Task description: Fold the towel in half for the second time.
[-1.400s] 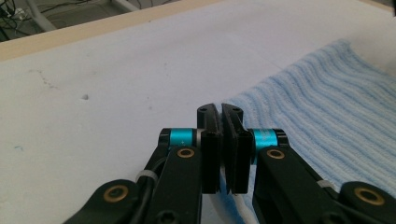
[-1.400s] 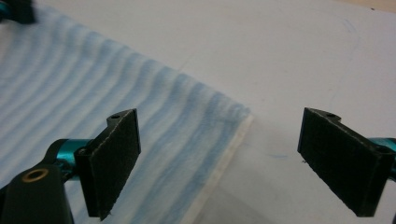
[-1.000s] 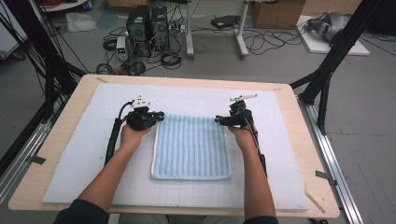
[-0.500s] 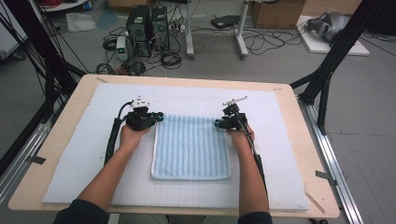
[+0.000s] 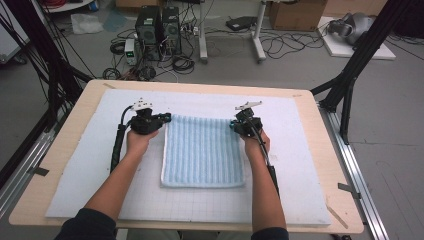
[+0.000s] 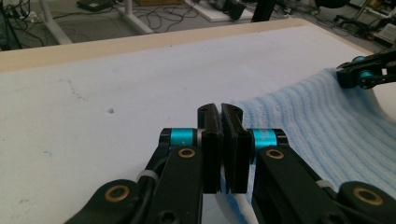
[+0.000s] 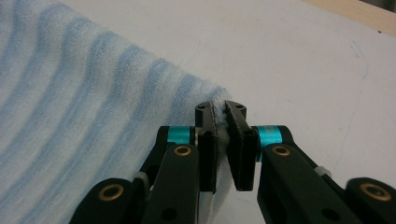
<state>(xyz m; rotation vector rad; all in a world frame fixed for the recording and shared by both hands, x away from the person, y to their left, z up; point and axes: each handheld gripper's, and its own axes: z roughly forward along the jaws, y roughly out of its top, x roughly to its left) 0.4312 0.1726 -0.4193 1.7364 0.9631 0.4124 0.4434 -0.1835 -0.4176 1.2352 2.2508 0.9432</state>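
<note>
White padding (image 5: 75, 170) covers the tabletop I work over. My left gripper (image 6: 220, 112) is pinching the far left corner of the blue striped towel (image 5: 202, 150); my right gripper (image 7: 219, 109), its jaws having just been closing, now pinches the far right corner. Between them, that towel lies flat mid-table.

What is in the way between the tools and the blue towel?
Nothing visible. The left tool and the right tool each pinch a far corner of the blue towel, which lies on the white mat.
</note>
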